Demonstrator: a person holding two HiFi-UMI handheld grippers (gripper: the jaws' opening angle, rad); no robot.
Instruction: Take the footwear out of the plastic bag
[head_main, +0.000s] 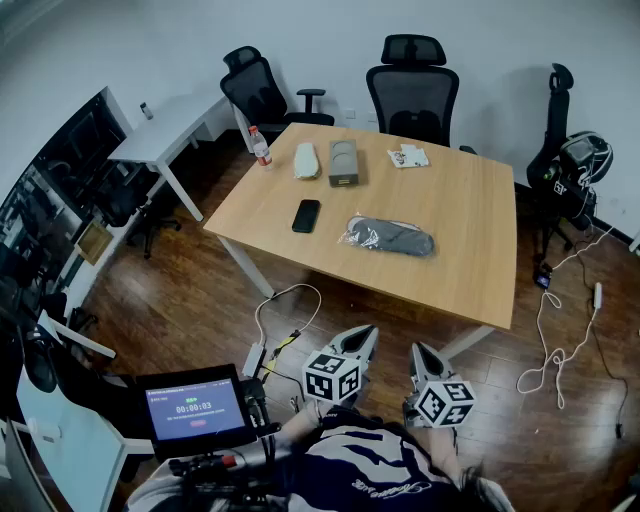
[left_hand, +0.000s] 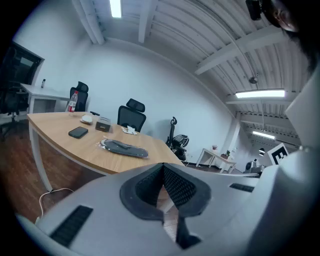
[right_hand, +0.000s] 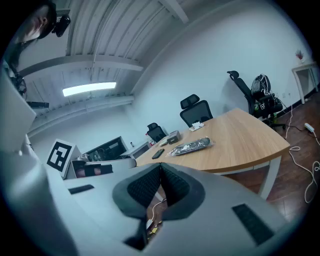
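A clear plastic bag (head_main: 389, 236) with dark footwear inside lies flat near the middle of the wooden table (head_main: 470, 262). The same bag (left_hand: 124, 148) shows in the left gripper view, and the bag (right_hand: 190, 146) in the right gripper view. Both grippers hang low in front of the person, well short of the table's near edge. My left gripper (head_main: 364, 337) has its jaws pressed together with nothing between them. My right gripper (head_main: 419, 352) is shut and empty too. In each gripper view the black pads (left_hand: 162, 186) meet tip to tip, as do the pads (right_hand: 160, 186).
On the table also lie a black phone (head_main: 306, 215), a grey box (head_main: 344, 162), a pale bundle (head_main: 307, 160), a water bottle (head_main: 260, 147) and papers (head_main: 408, 156). Office chairs (head_main: 412, 89) stand behind the table. Cables (head_main: 280, 322) trail on the floor; a screen device (head_main: 195, 409) sits at lower left.
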